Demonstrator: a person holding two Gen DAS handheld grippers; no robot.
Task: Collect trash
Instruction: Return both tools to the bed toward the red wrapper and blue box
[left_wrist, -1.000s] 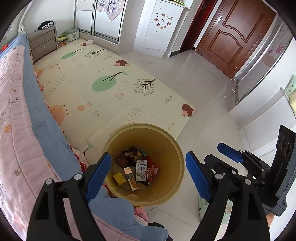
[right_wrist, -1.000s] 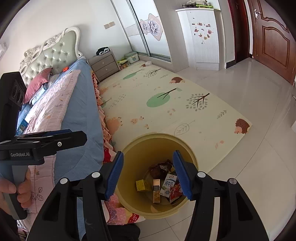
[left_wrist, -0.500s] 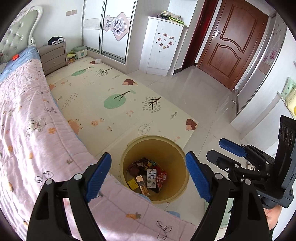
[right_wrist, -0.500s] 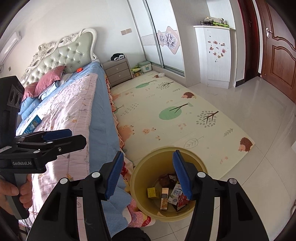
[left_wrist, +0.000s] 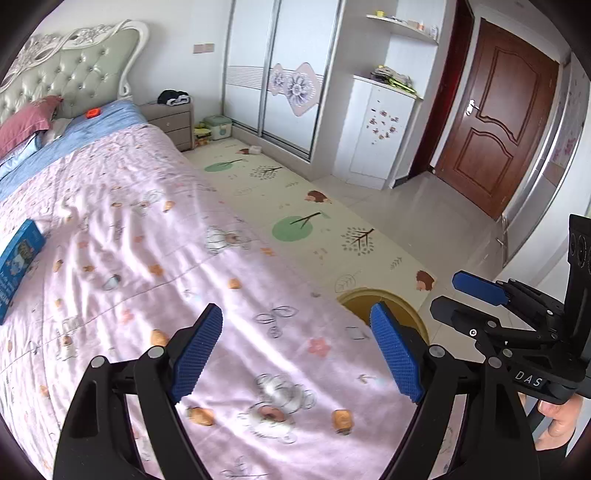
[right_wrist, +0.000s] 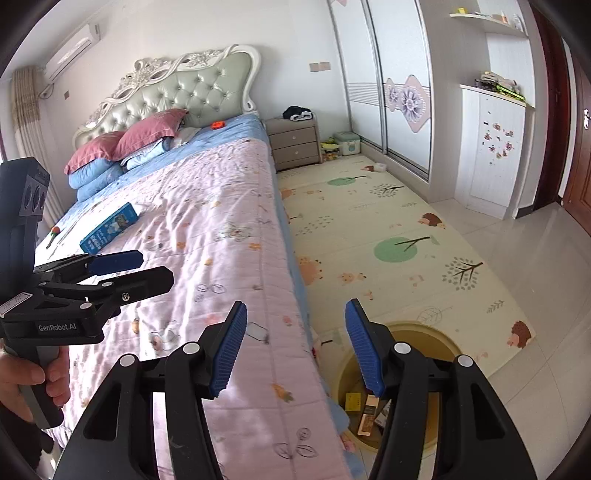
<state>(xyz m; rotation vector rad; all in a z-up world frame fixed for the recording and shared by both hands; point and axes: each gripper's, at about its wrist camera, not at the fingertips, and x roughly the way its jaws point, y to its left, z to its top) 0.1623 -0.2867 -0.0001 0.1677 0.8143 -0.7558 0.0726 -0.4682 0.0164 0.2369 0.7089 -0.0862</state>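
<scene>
The left gripper (left_wrist: 297, 354) hangs over the pink quilt (left_wrist: 155, 236) with its blue pads spread wide and only quilt showing between them. The right gripper (right_wrist: 295, 349) is over the bed's near edge, its pads parted less widely, and nothing is between them either. Each gripper appears at the side of the other's view, with a hand (right_wrist: 26, 380) around its grip.

The yellow bin (right_wrist: 448, 345) stands on the floor just beside the bed, below and right of the right gripper's right finger, which hides part of it. Inside lie small cartons (right_wrist: 365, 411) and wrappers. In the left view only the bin's rim shows, behind the right pad.

A blue box (right_wrist: 110, 227) lies flat on the quilt, well ahead and to the left of both grippers. A small orange thing (right_wrist: 218, 125) sits further off near the pillows (right_wrist: 122, 146), too small to make out.
</scene>
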